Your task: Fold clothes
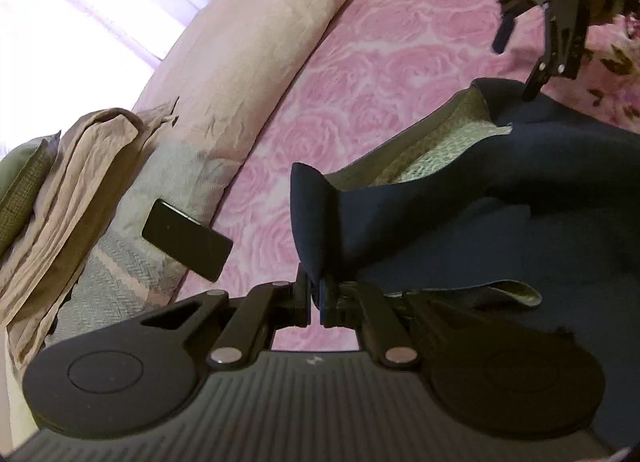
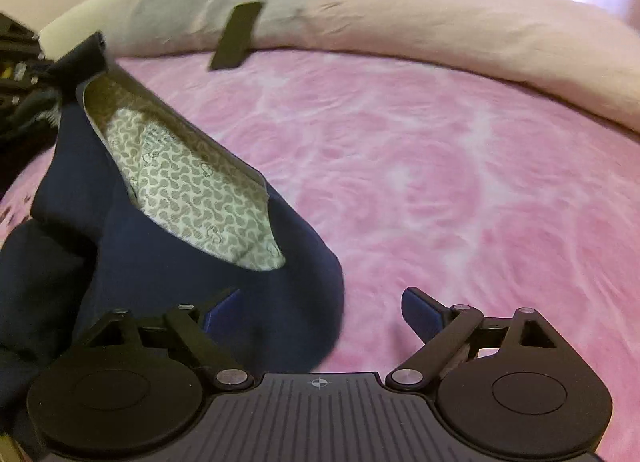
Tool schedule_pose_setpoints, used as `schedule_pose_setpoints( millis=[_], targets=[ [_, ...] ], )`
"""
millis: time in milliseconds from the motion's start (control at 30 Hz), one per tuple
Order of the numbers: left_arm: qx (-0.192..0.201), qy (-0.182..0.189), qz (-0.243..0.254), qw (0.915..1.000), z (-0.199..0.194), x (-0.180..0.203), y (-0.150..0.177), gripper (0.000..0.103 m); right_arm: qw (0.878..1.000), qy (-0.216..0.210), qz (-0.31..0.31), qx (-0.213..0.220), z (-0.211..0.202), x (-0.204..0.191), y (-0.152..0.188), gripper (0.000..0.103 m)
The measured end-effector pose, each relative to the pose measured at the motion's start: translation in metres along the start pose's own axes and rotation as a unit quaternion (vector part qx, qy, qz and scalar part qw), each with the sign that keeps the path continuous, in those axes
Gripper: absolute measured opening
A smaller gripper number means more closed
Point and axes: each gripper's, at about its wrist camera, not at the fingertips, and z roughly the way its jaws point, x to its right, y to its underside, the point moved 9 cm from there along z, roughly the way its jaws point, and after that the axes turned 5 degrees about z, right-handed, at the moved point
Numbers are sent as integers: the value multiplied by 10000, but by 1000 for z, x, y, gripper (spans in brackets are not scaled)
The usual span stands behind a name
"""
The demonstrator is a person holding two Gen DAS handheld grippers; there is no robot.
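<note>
Closest to me in the left wrist view, my left gripper (image 1: 316, 298) has its jaws pressed together, pinching a raised corner of the navy garment (image 1: 500, 230). That corner stands up like a little peak right off the fingertips, and the rest of the cloth spreads out toward 3 o'clock across the pink rose bedspread (image 1: 360, 74).

In the right wrist view, my right gripper (image 2: 320, 310) has its jaws spread wide, holding nothing. The blue pads (image 2: 420, 312) are apart, with the left one sitting over the edge of the navy garment (image 2: 168, 282) and the right one above bare pink rose bedspread (image 2: 460, 166). The garment lies from about 7 to 10 o'clock there, opened so its patterned lining (image 2: 192, 190) shows.

A bit farther out, a black phone (image 1: 186, 244) leans at the foot of the pillow (image 1: 256, 46), around 9 o'clock in the left view. Beside it, farther toward 9, sits a crumpled beige sheet (image 1: 72, 190).

Way out at 1 o'clock in the left view I can see the right gripper (image 1: 520, 58) hovering just past the far edge of the garment.
</note>
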Motion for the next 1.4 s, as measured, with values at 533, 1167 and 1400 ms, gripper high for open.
schedule_pose_setpoints(
  millis=[533, 1167, 1400],
  targets=[
    [791, -371, 43, 9962, -59, -21, -18, 3, 9925, 1059, -370, 489, -74, -15, -38, 1],
    [3285, -1835, -153, 9264, -463, -66, -7, 3, 8599, 3761, -352, 3433, -481, -370, -9, 1],
    [3559, -1743, -489, 9168, -499, -96, -48, 4, 8145, 4202, -668, 3943, -579, -406, -31, 1]
  ],
)
